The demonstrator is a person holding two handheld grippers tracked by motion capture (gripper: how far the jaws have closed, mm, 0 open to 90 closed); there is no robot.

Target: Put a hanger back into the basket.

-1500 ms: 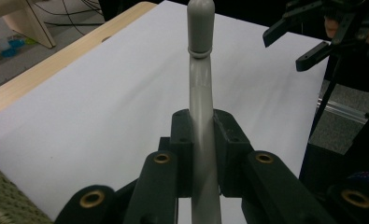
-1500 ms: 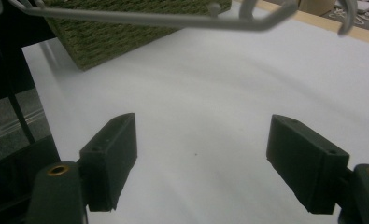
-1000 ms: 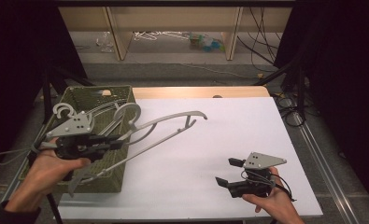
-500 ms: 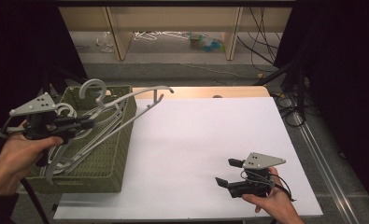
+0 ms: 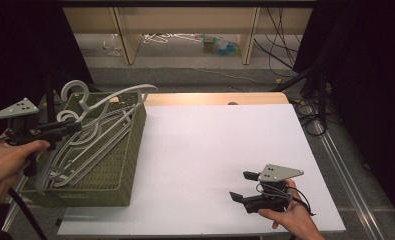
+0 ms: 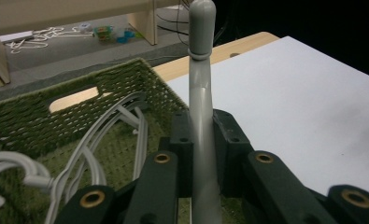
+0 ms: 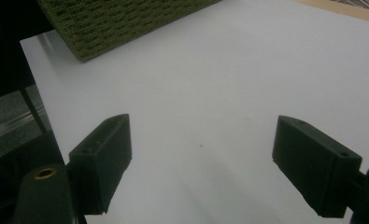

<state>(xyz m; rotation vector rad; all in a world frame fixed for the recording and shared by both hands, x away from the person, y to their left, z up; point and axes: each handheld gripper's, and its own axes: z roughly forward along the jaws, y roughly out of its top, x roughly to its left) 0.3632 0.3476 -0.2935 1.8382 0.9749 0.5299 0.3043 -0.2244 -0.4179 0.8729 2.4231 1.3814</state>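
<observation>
Since a second ago you have swung the grey hanger [image 5: 116, 96] off the white table [image 5: 220, 150] and back over the green woven basket [image 5: 110, 165], where it now lies slanted across the other hangers [image 5: 80, 145] with its tip past the far rim. Your left gripper [image 6: 202, 154] is clamped on its arm, so the release is what remains. Your right gripper [image 7: 201, 158] rests spread wide on the table, holding nothing.

Bright white tabletop [image 5: 220, 150], dark surroundings, soft focus overall, near tongs blurred, faint shadows
</observation>
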